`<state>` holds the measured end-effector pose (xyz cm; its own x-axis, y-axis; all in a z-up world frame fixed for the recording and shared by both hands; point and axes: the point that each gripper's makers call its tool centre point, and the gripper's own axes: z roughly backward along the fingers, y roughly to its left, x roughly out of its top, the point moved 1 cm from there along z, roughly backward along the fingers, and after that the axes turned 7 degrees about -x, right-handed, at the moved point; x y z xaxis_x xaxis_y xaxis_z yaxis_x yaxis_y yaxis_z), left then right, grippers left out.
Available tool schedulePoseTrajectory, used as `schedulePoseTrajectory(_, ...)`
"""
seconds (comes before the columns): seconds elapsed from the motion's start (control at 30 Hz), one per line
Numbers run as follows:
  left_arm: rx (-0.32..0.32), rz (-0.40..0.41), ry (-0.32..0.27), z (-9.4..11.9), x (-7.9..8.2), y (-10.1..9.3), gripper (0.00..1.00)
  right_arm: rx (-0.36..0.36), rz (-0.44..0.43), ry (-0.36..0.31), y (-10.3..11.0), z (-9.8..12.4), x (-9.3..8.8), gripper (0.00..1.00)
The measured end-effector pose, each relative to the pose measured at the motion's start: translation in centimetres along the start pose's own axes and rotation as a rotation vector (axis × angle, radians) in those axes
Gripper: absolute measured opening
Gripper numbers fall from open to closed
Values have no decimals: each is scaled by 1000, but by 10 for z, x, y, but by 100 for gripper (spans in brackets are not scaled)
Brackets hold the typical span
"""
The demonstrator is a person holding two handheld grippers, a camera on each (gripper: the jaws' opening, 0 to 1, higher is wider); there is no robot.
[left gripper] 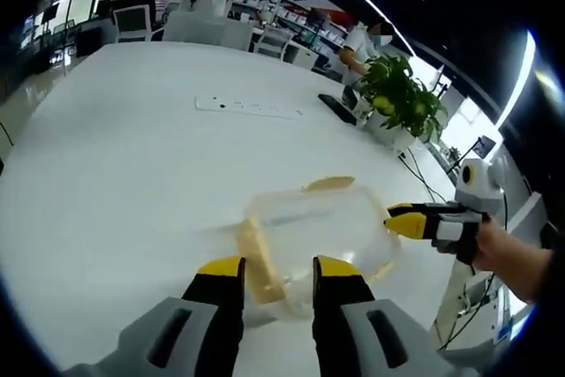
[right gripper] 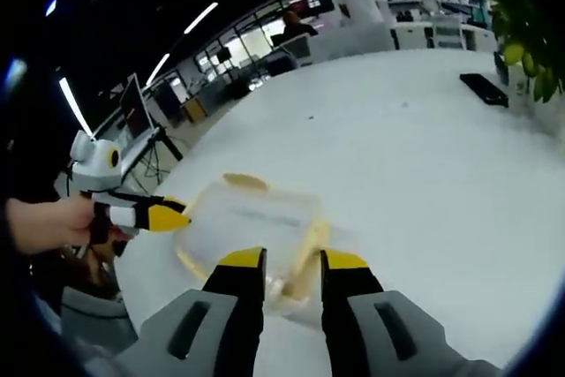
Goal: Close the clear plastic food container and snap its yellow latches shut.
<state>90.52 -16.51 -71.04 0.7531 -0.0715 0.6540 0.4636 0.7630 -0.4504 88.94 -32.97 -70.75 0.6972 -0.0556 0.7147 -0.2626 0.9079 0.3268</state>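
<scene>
A broad white table (left gripper: 115, 147) runs out ahead of both sets of tongs. On it, just beyond the tips of the left gripper (left gripper: 278, 271), lies the clear plastic food container (left gripper: 322, 236), its lid down. One yellow latch (left gripper: 260, 262) sits on the container's near side, right between the left gripper's parted yellow-tipped jaws, which hold nothing. A second yellow latch (left gripper: 328, 184) shows on the far edge.

In the right gripper view the same container (right gripper: 252, 227) lies directly ahead of the right gripper (right gripper: 294, 262), whose jaws are likewise parted and empty, with a latch (right gripper: 309, 253) close before its tips. The left gripper (right gripper: 159, 216) comes in from the left, its tip at the container's edge; whether it touches cannot be told.

Beyond the container stand a potted plant (left gripper: 402, 94) and a white power strip (left gripper: 250, 108).
</scene>
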Motion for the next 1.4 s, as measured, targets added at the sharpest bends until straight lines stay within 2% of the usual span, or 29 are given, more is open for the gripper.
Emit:
schedulePoseTrajectory(0.2, -1, 53, -1, -1, 0, 3, 20, -5, -40, 10, 1, -1, -1, 20)
schedulePoseTrajectory(0.23, 0, 84, -7, -2, 0, 3, 20, -10, -39, 12, 2, -1, -1, 20)
schedulePoseTrajectory(0.8, 6, 78, 2, -2, 0, 1, 17, -65, -108, 48, 2, -1, -1, 17)
schedulePoseTrajectory(0.83, -42, 99, 8, -3, -1, -8, 15, -69, -131, 64, 2, -1, -3, 17)
schedulePoseTrajectory(0.87, 2, 87, -3, -2, 0, -1, 15, -68, -125, 59, 3, -2, -1, 17)
schedulePoseTrajectory(0.97, 2, 96, -1, -1, 1, -1, 15, -61, -136, 74, 2, -2, -2, 17)
schedulePoseTrajectory(1.07, 3, 91, 3, 0, 2, 0, 14, -34, -216, 83, 1, -2, -4, 16)
schedulePoseTrajectory(1.1, 4, 86, 5, 0, 3, 0, 14, -4, -268, 88, 7, -2, -4, 15)
schedulePoseTrajectory(1.13, 6, 81, 9, 1, 3, 0, 14, -14, -259, 75, 1, -2, -2, 15)
schedulePoseTrajectory(1.4, 6, 86, -1, 3, 4, 2, 15, -6, -241, 63, 3, -1, 1, 16)
